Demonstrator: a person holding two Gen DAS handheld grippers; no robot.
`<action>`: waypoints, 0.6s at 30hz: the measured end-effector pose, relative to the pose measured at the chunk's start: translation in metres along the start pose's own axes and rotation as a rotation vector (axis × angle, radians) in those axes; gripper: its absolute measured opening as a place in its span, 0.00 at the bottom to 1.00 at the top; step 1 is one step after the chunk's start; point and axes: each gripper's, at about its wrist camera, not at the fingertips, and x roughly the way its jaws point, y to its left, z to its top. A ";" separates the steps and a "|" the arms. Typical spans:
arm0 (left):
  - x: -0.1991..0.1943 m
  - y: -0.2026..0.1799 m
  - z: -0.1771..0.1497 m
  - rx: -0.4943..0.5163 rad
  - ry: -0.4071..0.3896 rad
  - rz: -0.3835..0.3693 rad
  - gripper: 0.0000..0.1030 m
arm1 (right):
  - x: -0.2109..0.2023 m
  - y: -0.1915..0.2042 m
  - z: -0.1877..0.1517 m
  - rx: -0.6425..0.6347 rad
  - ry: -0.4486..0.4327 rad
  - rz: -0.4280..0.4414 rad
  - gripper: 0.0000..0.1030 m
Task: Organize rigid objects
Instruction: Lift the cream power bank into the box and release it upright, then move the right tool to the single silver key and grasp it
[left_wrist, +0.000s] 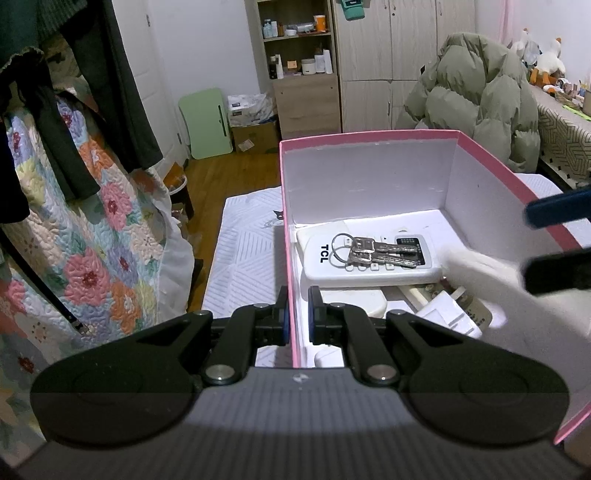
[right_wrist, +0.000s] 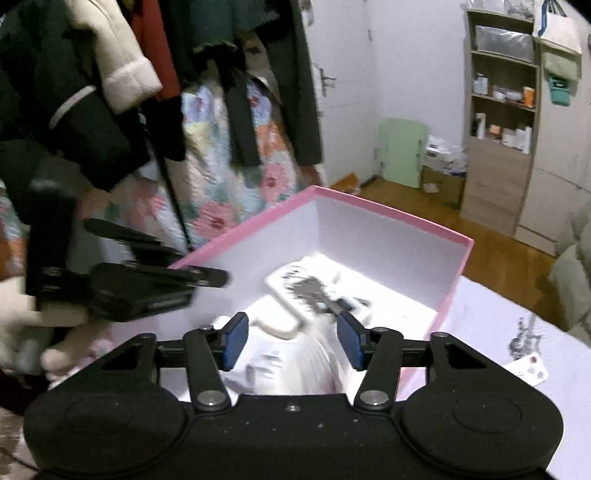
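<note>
A pink box (left_wrist: 369, 136) with white inside stands on a white padded surface. In it lie a white TCL remote (left_wrist: 354, 264), a bunch of keys (left_wrist: 373, 251) on top of the remote, a small bottle (left_wrist: 471, 304) and white plugs (left_wrist: 448, 317). My left gripper (left_wrist: 297, 314) is shut on the box's left wall. My right gripper (right_wrist: 291, 341) is open and empty above the box (right_wrist: 388, 218), over a blurred white object (right_wrist: 317, 369); its fingers (left_wrist: 557, 210) show at the right of the left wrist view. The remote and keys (right_wrist: 314, 291) appear blurred.
A floral quilt (left_wrist: 92, 236) and dark clothes hang at the left. A wooden shelf unit (left_wrist: 299, 55), a green folding table (left_wrist: 207, 122) and a cardboard box stand at the back. A green puffer jacket (left_wrist: 476, 92) lies at the right. The left gripper (right_wrist: 147, 284) shows in the right wrist view.
</note>
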 end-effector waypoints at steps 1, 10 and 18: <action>0.000 0.000 0.000 0.001 0.000 0.000 0.06 | -0.006 0.001 -0.001 0.019 -0.023 0.003 0.77; 0.000 0.000 0.000 -0.006 -0.004 -0.004 0.07 | -0.076 -0.034 -0.020 0.156 -0.151 -0.118 0.77; 0.000 0.001 0.000 -0.005 -0.003 -0.003 0.07 | -0.077 -0.090 -0.063 0.249 -0.063 -0.343 0.77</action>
